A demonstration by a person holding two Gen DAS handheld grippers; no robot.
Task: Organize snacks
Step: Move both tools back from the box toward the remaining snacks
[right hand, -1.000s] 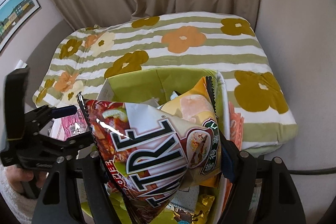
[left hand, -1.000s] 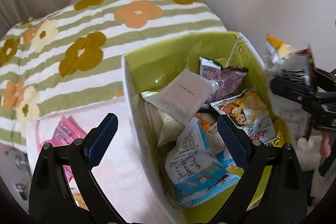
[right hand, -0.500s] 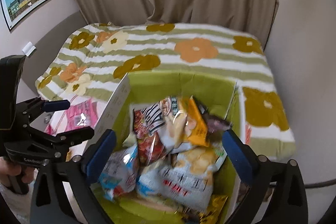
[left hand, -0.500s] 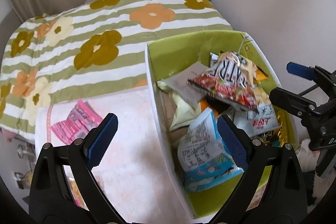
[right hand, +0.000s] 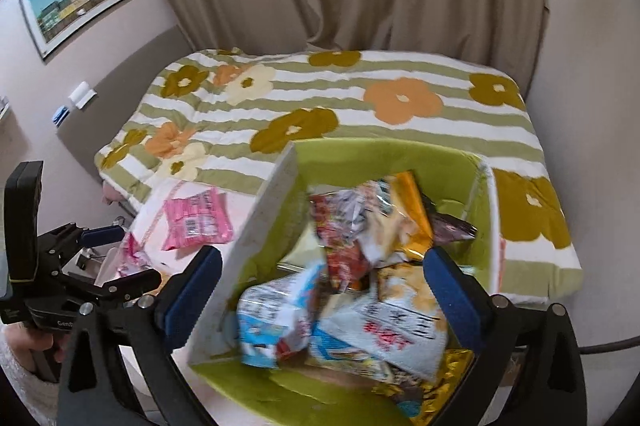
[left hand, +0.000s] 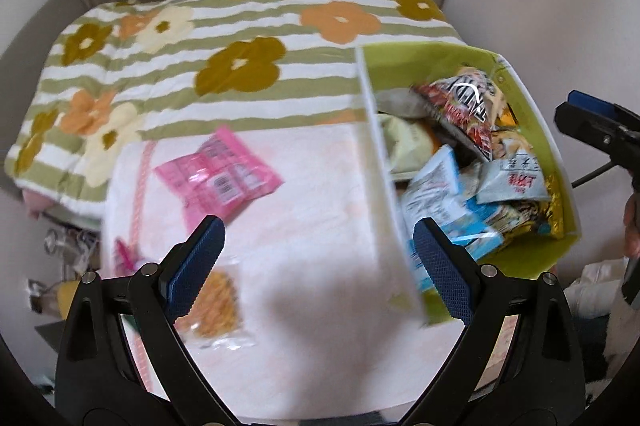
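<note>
The right gripper [right hand: 322,300] hangs above the green box [right hand: 384,156], jaws wide apart with nothing between them, having just opened. The red-and-orange chip bag [right hand: 360,222] lies on the heap inside. The left gripper [left hand: 318,262], also spread and empty, hovers over the pale cloth [left hand: 312,194], nearer the loose snacks: a pink packet [left hand: 218,178] just ahead and slightly left, long axis slanting, and what seems a clear pouch of orange crackers [left hand: 218,302] beside its left finger, blurred.
</note>
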